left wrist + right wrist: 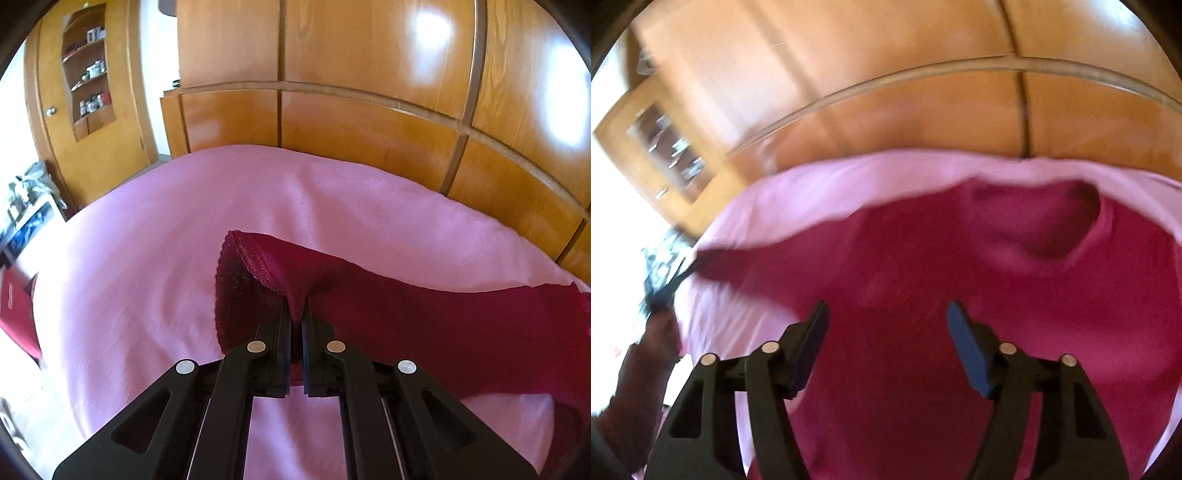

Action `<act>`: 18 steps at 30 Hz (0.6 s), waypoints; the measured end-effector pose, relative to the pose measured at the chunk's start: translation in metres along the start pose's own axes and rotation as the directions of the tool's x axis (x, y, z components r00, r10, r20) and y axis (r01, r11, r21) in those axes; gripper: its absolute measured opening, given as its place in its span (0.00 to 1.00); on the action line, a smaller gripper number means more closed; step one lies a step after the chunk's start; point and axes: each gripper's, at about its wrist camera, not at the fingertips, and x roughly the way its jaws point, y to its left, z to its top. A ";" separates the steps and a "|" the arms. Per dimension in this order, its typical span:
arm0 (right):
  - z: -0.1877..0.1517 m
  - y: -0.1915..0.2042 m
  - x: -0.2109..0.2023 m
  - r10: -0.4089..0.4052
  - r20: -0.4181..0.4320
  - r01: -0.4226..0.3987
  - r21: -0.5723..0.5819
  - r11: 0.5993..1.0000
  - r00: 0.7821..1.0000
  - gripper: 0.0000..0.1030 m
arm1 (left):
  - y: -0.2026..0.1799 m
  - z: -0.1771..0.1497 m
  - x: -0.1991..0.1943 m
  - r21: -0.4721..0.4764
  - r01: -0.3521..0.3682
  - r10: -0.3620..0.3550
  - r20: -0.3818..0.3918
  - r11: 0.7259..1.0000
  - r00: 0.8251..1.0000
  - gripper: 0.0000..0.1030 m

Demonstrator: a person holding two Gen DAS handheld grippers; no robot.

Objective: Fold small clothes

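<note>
In the left wrist view, one dark red garment is seen lying on a pink bedspread, a raised fold of it pinched between the closed fingers of the left gripper. One wall niche with small jars on its shelves is seen.

In the blurred right wrist view, the same garment is spread below the right gripper, whose fingers are parted and hold nothing.
</note>
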 end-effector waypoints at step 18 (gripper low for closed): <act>0.106 -0.051 0.045 -0.197 0.077 0.193 0.055 0.980 0.977 0.02 | -0.014 0.045 -0.025 -0.017 -0.055 0.057 0.164 0.998 0.985 0.03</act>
